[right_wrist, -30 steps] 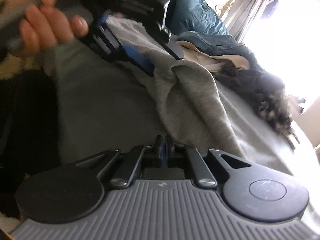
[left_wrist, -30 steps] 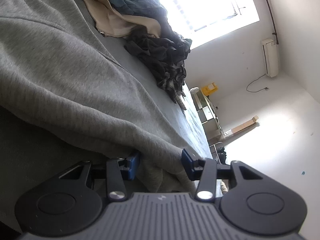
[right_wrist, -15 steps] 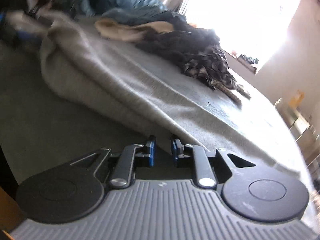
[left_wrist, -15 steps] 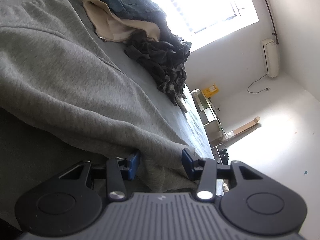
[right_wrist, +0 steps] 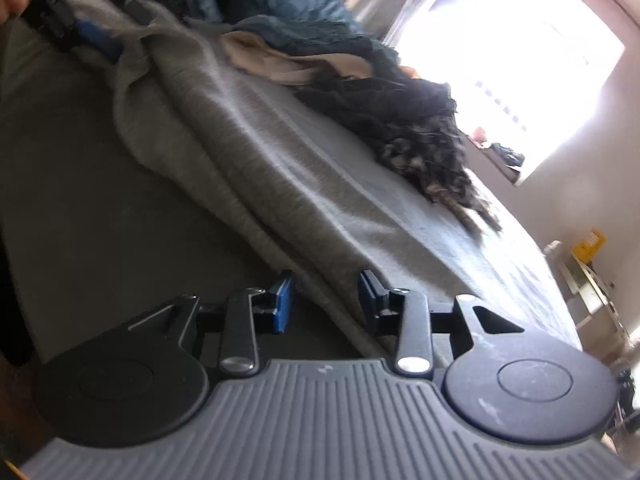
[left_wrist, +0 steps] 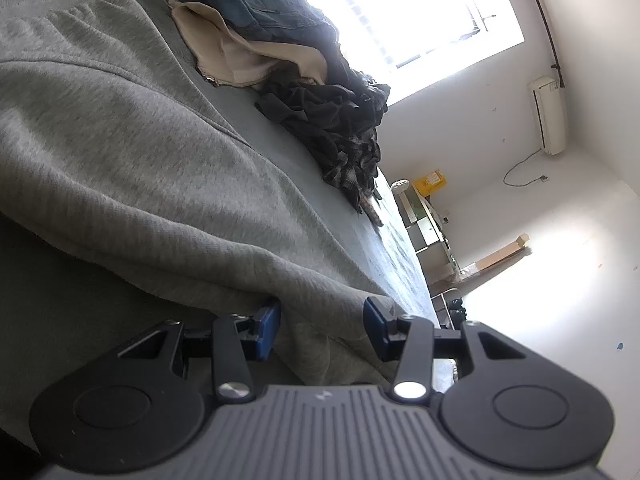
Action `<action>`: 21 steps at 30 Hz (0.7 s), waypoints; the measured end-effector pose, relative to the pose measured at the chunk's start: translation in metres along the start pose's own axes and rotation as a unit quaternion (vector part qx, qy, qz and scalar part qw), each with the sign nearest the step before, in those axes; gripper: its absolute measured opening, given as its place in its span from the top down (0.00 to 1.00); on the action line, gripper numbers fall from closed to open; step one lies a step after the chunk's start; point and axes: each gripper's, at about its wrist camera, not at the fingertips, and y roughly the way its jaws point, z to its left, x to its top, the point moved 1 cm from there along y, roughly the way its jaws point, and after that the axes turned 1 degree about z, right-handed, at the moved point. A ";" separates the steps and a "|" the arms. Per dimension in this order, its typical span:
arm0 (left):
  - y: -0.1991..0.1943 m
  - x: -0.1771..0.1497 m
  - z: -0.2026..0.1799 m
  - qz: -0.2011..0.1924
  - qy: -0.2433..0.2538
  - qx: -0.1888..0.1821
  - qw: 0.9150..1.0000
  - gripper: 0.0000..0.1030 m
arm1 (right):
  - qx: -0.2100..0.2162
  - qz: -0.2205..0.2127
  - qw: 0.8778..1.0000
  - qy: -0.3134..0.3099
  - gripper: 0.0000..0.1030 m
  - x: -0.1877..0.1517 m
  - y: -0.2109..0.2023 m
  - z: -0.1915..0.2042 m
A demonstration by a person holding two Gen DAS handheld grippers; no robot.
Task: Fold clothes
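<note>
Grey fleece covers most of both views: a thick grey sweatshirt (left_wrist: 168, 168) lies spread along the near side of the bed (left_wrist: 384, 248), its long folded edge running beside the near edge of the mattress. Farther along the bed, toward the bright window (left_wrist: 420, 12), sits a pile of other clothes: a beige garment (left_wrist: 224, 60), something blue denim (left_wrist: 256, 4) on top of it, and a dark plaid shirt (left_wrist: 340, 136) trailing toward the far edge. The left tongs (left_wrist: 322, 326) stand partly apart with a thick bunch of the grey cloth filling the space between the blue pads; the bunch appears to be gripped, as the right-wrist view shows the cloth gathered and puckered at those tongs. A hand (right_wrist: 12, 0) shows just behind them at the top left of that view. The right tongs (right_wrist: 325, 300) are opening, with the sweatshirt's rolled edge passing between the pads, which do not seem to press on it. The fabric looks soft, fairly heavy and limp: it should sag and drag on the sheet rather than keep a shape, and it is not slippery. A good hold would be a pinch through both layers at the rolled edge or at a hem or corner, well apart from the left tongs, so the cloth can be lifted taut between the two.
</note>
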 end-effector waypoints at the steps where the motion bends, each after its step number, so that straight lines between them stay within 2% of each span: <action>1: 0.000 0.000 0.000 0.000 0.000 0.001 1.000 0.55 | 0.004 0.000 1.000 -0.011 0.65 0.000 0.002 0.004; 8: 0.000 -0.003 -0.004 0.000 0.005 0.010 1.000 0.55 | -0.016 -0.024 0.994 -0.101 0.69 0.006 0.014 0.040; 10: 0.000 -0.004 -0.005 -0.002 0.006 0.012 1.000 0.55 | -0.024 -0.035 0.992 -0.118 0.80 0.009 0.017 0.047; 13: 0.001 -0.006 -0.005 -0.004 0.003 0.014 1.000 0.56 | -0.046 -0.048 0.988 -0.140 0.86 0.009 0.015 0.055; 16: 0.000 -0.009 -0.003 -0.003 0.001 0.015 1.000 0.56 | -0.036 -0.054 0.989 -0.130 0.92 0.005 0.010 0.055; 21: -0.005 -0.014 0.001 -0.001 -0.005 0.022 1.000 0.56 | 0.005 -0.044 0.995 -0.093 0.94 -0.001 0.002 0.050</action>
